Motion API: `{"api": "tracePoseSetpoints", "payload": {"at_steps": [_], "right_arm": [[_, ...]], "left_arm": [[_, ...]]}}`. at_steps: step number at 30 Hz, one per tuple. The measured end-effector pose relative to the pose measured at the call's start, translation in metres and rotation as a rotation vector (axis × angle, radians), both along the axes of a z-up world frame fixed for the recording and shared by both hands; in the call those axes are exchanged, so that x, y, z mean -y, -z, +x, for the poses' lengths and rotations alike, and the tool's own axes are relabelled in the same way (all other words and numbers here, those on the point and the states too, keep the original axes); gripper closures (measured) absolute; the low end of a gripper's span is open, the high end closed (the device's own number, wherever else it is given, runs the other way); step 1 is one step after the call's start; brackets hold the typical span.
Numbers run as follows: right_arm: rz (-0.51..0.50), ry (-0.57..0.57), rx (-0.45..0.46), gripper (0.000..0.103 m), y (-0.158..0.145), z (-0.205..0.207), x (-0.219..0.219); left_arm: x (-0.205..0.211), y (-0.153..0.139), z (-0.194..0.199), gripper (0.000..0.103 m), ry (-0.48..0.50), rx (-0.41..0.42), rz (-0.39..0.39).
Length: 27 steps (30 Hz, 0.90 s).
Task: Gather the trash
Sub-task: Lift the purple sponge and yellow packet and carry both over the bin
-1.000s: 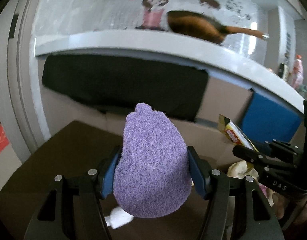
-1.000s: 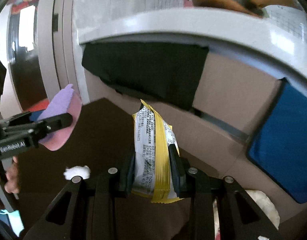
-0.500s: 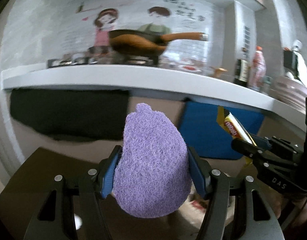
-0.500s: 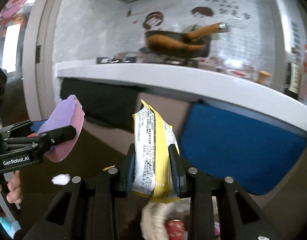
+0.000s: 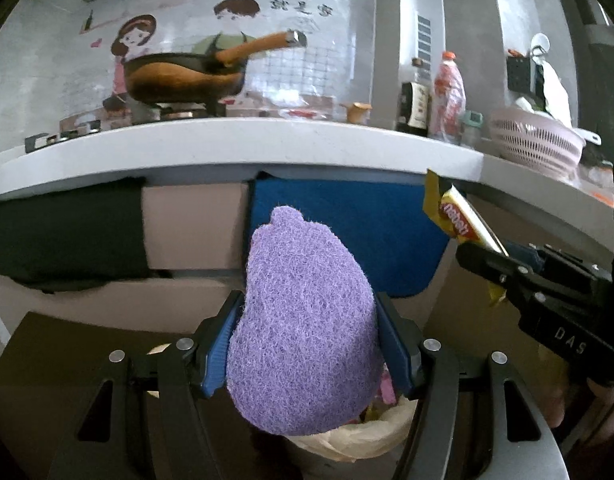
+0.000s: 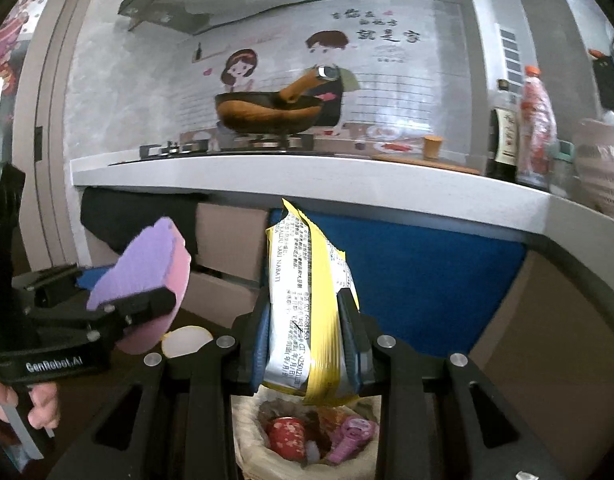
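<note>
Left wrist view: left gripper [image 5: 307, 354] is clamped on a purple scouring sponge [image 5: 303, 332], upright between the blue pads, above the lined trash bin [image 5: 347, 438]. White countertop [image 5: 235, 140] runs behind.

Right wrist view: right gripper [image 6: 309, 340] grips a yellow-and-white snack wrapper [image 6: 307, 312], crumpled, standing upright over the trash bin [image 6: 267, 452], which holds red and pink litter. A wok [image 6: 267, 114] sits on the stove.
</note>
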State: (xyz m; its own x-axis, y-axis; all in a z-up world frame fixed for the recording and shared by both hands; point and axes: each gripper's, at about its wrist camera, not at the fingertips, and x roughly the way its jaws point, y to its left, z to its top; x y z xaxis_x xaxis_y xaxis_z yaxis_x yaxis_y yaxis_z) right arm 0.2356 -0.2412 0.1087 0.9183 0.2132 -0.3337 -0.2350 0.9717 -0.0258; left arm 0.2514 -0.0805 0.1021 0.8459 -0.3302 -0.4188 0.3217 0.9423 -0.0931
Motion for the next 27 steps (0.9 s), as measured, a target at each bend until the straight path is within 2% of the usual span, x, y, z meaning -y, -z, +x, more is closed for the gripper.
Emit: {"api": "tracePoseSetpoints", "payload": {"at_steps": [15,27], "right_arm": [[0.072,0.030,-0.094,0.074,0.043,0.009,0.026],[0.137,0.037,-0.230,0.074,0.104,0.035,0.039]], "left_arm": [[0.022,0.042,0.018,0.039,0.022,-0.081,0.045],[0.021,0.102,0.058,0.039,0.025,-0.235,0.017]]}}
